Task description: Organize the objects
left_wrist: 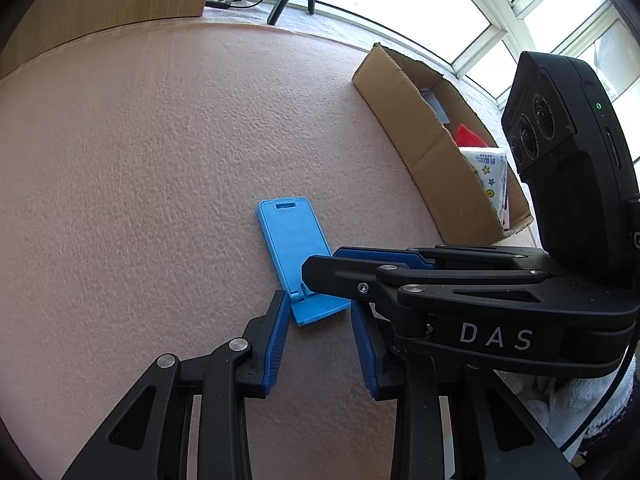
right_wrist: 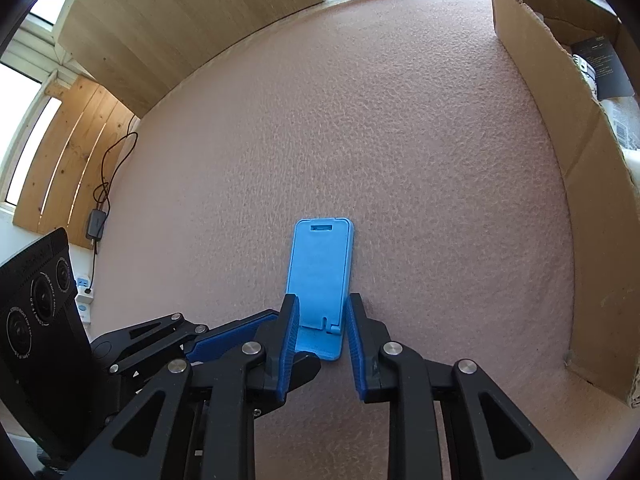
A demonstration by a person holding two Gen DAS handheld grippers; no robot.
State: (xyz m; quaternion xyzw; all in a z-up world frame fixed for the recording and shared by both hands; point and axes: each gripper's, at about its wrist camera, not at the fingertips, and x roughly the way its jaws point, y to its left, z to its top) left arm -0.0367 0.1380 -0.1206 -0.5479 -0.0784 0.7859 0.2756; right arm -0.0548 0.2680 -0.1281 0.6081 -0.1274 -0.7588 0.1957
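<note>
Two hand-held grippers close in on a blue plastic phone stand [right_wrist: 320,280] lying flat on a pink, leather-grained table [right_wrist: 360,120], just beside an open cardboard box [right_wrist: 592,208]. The right gripper [right_wrist: 320,312] straddles the stand's near, hinged end, its ribbed blue fingers [right_wrist: 290,328] touching or all but touching the stand's long edges; whether they are pressing yet cannot be told. The left gripper [left_wrist: 320,308] hovers at the same end from the other side, fingers partly spread and holding nothing. The box already holds a star-printed white packet [left_wrist: 490,178] and something red [left_wrist: 468,134], so part of the sorting looks done; the stand appears to be the last loose item on the table, not yet lifted. It is a thin, rigid slab with rounded corners and a slot near its far end.
</note>
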